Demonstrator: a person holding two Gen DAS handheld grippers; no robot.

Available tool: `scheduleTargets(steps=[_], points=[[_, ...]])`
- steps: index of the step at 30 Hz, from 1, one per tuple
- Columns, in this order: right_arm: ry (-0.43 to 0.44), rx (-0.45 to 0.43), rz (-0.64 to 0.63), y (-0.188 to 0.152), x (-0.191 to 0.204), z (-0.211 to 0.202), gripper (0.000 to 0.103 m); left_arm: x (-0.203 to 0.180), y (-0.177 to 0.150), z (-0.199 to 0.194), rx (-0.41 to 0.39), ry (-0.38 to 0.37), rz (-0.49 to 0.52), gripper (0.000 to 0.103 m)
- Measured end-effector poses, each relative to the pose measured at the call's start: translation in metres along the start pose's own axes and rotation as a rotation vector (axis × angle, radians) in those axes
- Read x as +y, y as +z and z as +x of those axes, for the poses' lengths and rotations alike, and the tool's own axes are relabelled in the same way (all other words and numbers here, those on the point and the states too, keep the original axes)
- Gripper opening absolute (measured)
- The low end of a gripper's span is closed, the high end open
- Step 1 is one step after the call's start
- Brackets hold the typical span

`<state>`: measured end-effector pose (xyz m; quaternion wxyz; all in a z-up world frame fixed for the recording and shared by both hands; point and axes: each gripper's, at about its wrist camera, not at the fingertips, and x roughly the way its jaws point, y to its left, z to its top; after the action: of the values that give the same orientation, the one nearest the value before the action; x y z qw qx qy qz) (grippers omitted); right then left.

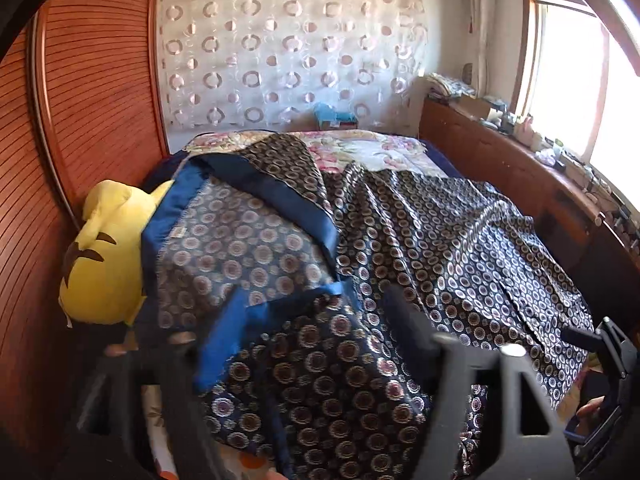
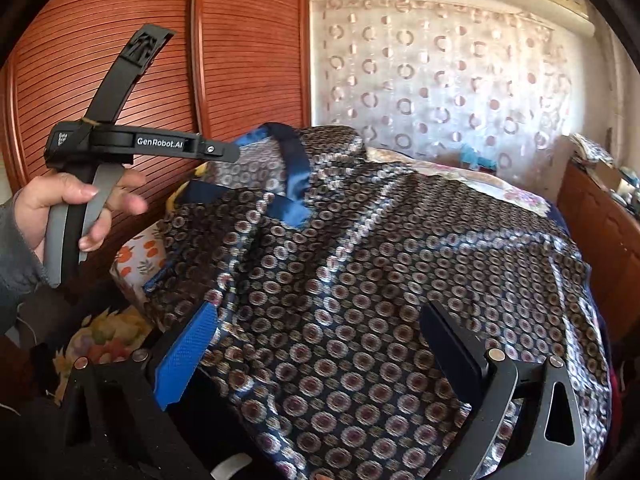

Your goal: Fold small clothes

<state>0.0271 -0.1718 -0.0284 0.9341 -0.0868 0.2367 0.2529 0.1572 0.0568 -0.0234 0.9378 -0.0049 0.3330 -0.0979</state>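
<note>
A dark blue garment (image 1: 420,248) with a circle print and plain blue trim lies spread over the bed; it also fills the right wrist view (image 2: 380,264). My left gripper (image 1: 288,320) hangs low over its near folded part with jaws wide apart and nothing between them. The left gripper also shows from the side in the right wrist view (image 2: 224,148), held in a hand at the garment's left edge. My right gripper (image 2: 320,336) is open above the garment's near edge, its blue pad (image 2: 186,356) on the left.
A yellow plush toy (image 1: 104,252) lies at the bed's left beside the wooden wardrobe (image 1: 88,92). A floral quilt (image 1: 372,148) covers the bed's far end. A cluttered wooden sideboard (image 1: 532,168) runs along the right under the window.
</note>
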Motion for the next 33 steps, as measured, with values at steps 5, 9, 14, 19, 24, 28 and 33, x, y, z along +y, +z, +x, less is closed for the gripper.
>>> scheduleTargets(steps=[5, 9, 14, 19, 24, 28, 33], points=[[0.107, 0.033, -0.017, 0.006, 0.009, 0.017, 0.099, 0.02, -0.013, -0.003, 0.044, 0.041, 0.03, 0.081], [0.206, 0.067, -0.06, 0.01, 0.022, 0.034, 0.093, 0.047, -0.039, 0.005, 0.129, 0.051, -0.005, 0.081], [0.309, 0.101, -0.143, 0.017, 0.042, 0.058, 0.082, 0.081, -0.07, 0.008, 0.19, 0.078, -0.079, 0.081], [0.391, 0.127, -0.213, 0.023, 0.056, 0.085, 0.071, 0.099, -0.085, 0.007, 0.198, 0.092, -0.127, 0.081], [0.421, 0.191, -0.27, 0.021, 0.067, 0.119, 0.056, 0.109, -0.098, 0.021, 0.268, 0.082, -0.178, 0.081], [0.406, 0.226, -0.288, 0.017, 0.07, 0.139, 0.053, 0.108, -0.104, 0.024, 0.265, 0.091, -0.164, 0.081], [0.386, 0.234, -0.354, 0.01, 0.084, 0.142, 0.052, 0.104, -0.106, 0.023, 0.256, 0.09, -0.159, 0.081]])
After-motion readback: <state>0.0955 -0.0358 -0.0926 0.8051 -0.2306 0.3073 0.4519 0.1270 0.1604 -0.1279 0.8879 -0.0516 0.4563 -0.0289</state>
